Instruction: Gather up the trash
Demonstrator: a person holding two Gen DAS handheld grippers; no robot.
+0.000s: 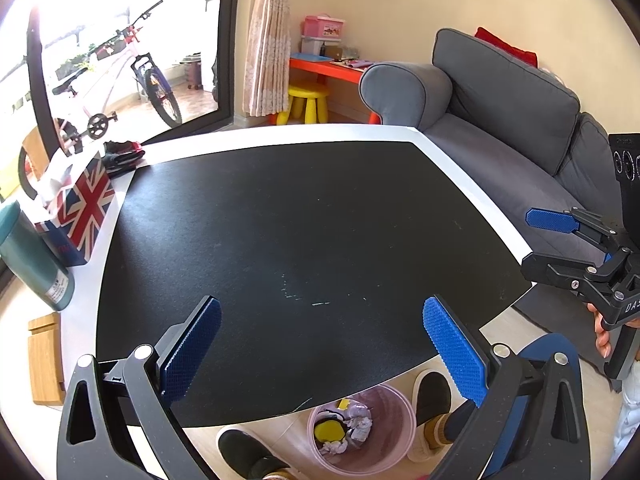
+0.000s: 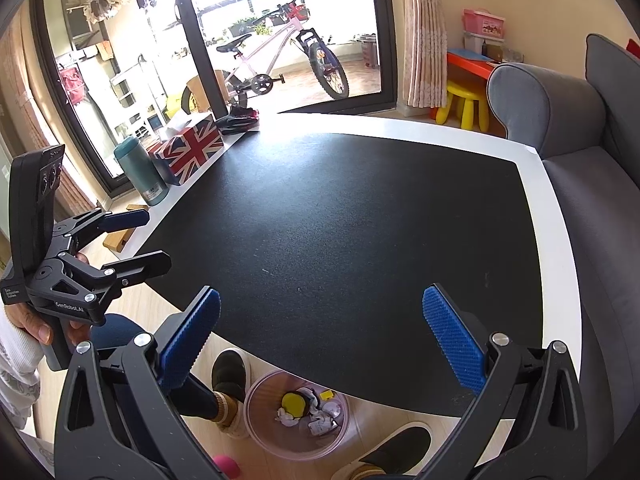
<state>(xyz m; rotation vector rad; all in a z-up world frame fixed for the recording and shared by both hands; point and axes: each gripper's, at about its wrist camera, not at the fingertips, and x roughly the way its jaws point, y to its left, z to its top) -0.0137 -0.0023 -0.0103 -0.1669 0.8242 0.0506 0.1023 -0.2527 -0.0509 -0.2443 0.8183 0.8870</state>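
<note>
Below the near edge of the white-bordered table with its black textured mat (image 1: 288, 232), at six o'clock in both wrist views, stands a translucent pink plastic waste bin (image 1: 394, 452) on the pale wood floor, between the person's two dark slippers. Inside it lie crumpled white paper wads (image 2: 320, 420), a round yellow piece (image 2: 293, 403) and a small yellow block. Over the mat's near edge, the left gripper (image 1: 322, 348) has its blue ridged pads spread wide, nothing between them; the right gripper (image 2: 320, 344) is likewise spread wide and holds nothing. Each gripper also shows in the other's view, the right one at three o'clock, the left one at nine o'clock, both with fingers parted. At the table's far left edge, around ten o'clock, sit a Union Jack patterned tissue box (image 2: 188, 152), a teal cylindrical flask (image 2: 140, 170) just beside it, and a dark bundled glove further back. A grey fabric sofa (image 1: 500, 112) runs along the table's right side.
</note>
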